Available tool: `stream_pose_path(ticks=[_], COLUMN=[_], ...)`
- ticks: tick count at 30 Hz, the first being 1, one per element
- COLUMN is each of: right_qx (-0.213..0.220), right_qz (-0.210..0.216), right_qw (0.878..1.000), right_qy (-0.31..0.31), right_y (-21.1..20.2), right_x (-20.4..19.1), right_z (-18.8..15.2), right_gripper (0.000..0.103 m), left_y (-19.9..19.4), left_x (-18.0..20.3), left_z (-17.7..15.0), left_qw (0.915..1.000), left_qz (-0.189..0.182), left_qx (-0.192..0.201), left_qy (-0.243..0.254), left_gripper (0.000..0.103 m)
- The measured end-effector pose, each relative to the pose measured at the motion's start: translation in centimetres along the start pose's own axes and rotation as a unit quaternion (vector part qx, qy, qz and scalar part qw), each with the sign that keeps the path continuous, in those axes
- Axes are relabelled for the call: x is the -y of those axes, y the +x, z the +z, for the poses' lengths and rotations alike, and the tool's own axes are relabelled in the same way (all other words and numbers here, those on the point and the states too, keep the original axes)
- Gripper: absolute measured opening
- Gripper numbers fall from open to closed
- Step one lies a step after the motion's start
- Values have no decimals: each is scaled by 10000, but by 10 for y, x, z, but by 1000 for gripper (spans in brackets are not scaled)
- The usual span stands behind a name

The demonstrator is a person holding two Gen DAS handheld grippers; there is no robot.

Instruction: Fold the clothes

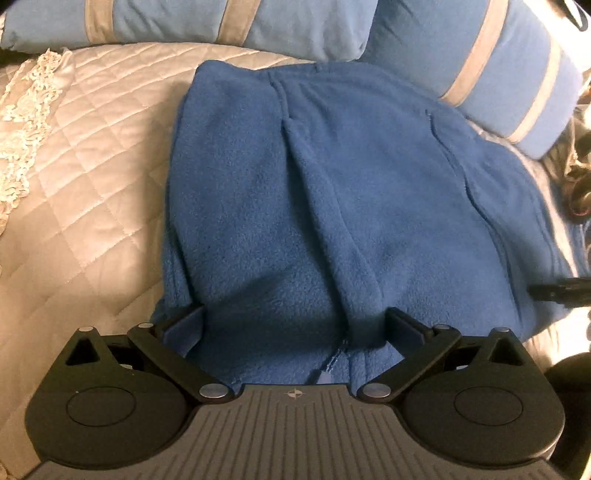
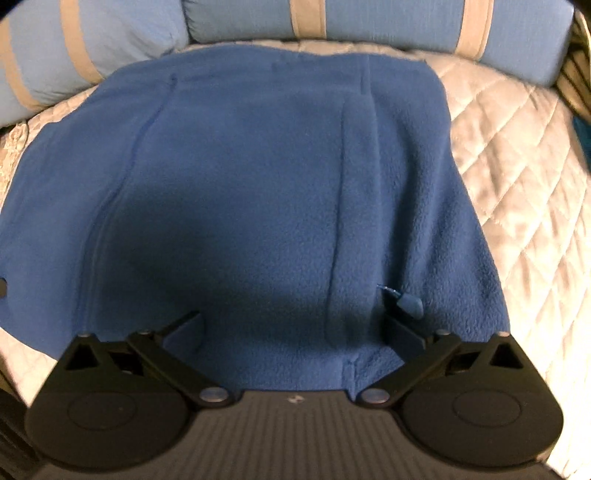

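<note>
A blue fleece garment [image 1: 332, 206] lies spread on a quilted beige bedspread [image 1: 92, 192], and it fills the right wrist view too, as the fleece [image 2: 240, 192]. My left gripper [image 1: 295, 325] stands open over the near hem, fingers wide apart, with fleece and a zipper pull [image 1: 323, 376] between them. My right gripper [image 2: 293, 326] is open as well, low over the near edge; a blue zipper tab [image 2: 410, 304] sits by its right fingertip. A black piece at the right edge [image 1: 561, 291] may be the other gripper.
Blue pillows with beige stripes [image 1: 229, 22] [image 2: 332, 18] line the far side of the bed. A lacy cream throw [image 1: 26, 122] lies at the left. Bedspread [image 2: 524, 177] shows to the right of the fleece. Dark clutter [image 1: 576, 177] sits at the right edge.
</note>
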State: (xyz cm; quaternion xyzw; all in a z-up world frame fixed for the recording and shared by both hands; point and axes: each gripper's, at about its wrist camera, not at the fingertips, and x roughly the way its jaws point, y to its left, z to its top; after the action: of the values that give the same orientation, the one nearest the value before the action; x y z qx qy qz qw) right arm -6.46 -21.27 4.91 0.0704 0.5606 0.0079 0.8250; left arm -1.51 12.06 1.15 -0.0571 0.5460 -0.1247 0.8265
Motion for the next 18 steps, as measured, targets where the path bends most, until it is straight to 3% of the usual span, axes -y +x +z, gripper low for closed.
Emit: stream_pose_path(ticks=[13,16,18], right_qx=[67,90,96], right_qz=[192,257,257], right_qw=[9998,9996,9996], right_qy=[38,82,95], right_y=[-3,-3,-4], right_x=[10,13,13], right_z=[-1,-1,-1], right_gripper=[102,102,102], left_y=[-11,-29,-41], left_x=[3,5,4], left_z=[3,13,18], left_qw=[10000,9996,9989], left_qz=[-39,-17,-230], left_qx=[17,-117,-127], left_qy=[17,-243,-377], left_gripper=[103,102,102])
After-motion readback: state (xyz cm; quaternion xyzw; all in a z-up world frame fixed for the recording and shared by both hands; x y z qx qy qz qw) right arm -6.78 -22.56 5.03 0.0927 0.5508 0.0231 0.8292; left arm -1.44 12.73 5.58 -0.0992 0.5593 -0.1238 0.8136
